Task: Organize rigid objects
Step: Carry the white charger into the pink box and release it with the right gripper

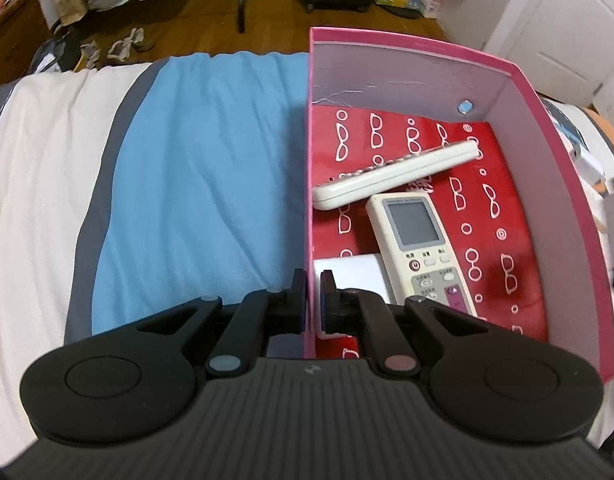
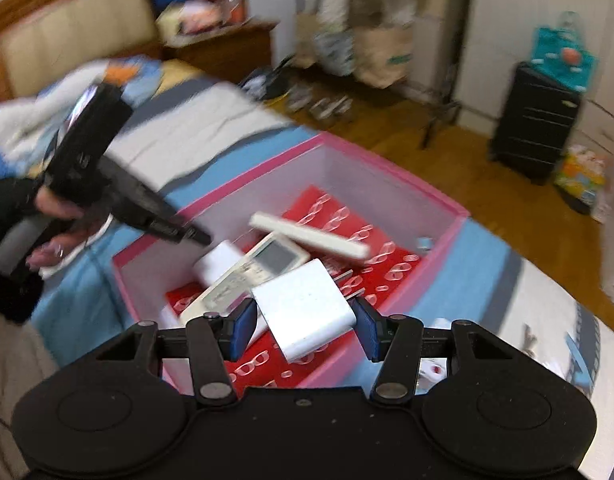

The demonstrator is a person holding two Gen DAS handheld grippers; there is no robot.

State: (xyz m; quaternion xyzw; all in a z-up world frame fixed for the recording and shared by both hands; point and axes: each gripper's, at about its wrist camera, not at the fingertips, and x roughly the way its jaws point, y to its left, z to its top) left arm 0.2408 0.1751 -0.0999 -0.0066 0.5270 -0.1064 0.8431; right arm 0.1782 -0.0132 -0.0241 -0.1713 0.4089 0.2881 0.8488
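A: Left gripper (image 1: 313, 290)?
B: Nearly closed, pinching the pink box (image 1: 519, 92) wall. Remotes (image 1: 423, 240) lie ahead, to its right.
A: Right gripper (image 2: 305, 322)?
B: Wide apart; white charger (image 2: 307, 306) between the pads, contact unclear, over the box.

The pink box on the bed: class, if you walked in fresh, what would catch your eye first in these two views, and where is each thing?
The pink box sits on a blue blanket, its red lining printed with white glasses. Two white remotes lie crossed inside it. The left gripper is closed on the box's near wall, while the right gripper hangs open around a white charger block over the box.
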